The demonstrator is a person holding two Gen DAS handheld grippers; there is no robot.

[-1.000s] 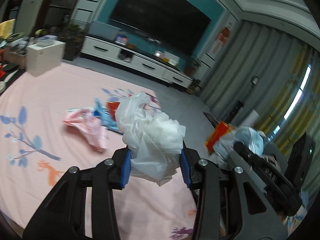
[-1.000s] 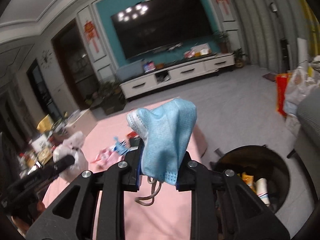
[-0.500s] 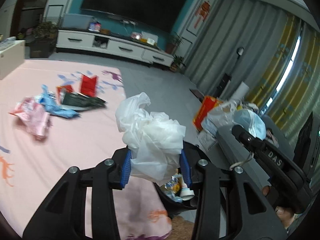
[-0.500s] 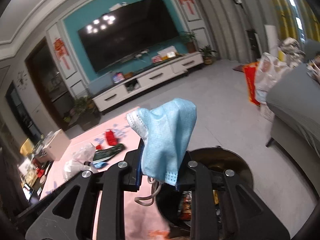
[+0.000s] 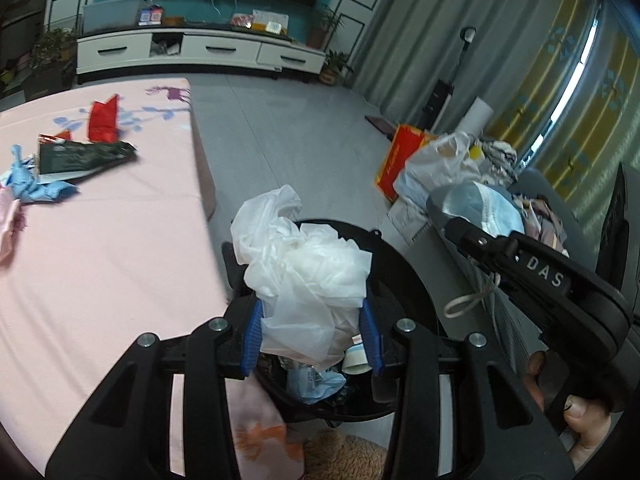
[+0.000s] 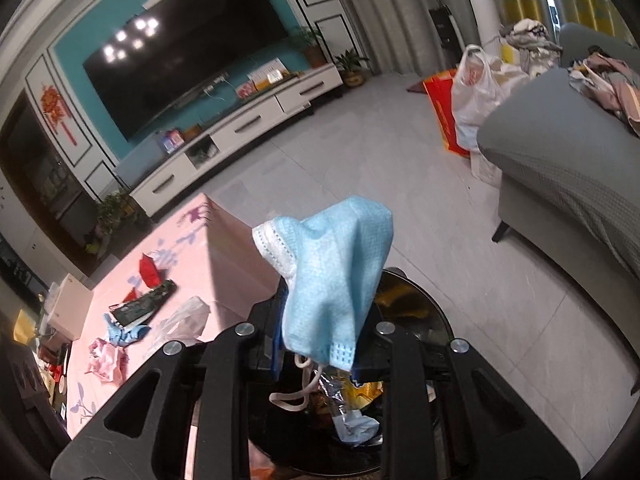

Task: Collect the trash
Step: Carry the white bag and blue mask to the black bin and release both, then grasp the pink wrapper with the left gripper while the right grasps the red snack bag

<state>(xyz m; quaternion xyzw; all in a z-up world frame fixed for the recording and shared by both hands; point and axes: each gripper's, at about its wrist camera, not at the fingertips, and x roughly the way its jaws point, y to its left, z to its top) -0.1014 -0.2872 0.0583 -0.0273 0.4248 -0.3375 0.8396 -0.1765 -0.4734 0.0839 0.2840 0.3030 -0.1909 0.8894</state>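
Left gripper (image 5: 312, 336), blue pads clamped on a crumpled white plastic bag (image 5: 304, 276), held directly above the black trash bin (image 5: 404, 280), which already contains wrappers. Right gripper (image 6: 320, 344), jaws pinching a blue face mask (image 6: 336, 272), its ear loop dangling below over the same bin (image 6: 436, 320). To the left of both grippers, more wrappers (image 5: 76, 156) lie on the pink table (image 5: 100, 248).

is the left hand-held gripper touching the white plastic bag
Touching. In the left wrist view the left hand-held gripper has its blue pads pressed against both sides of the white plastic bag.
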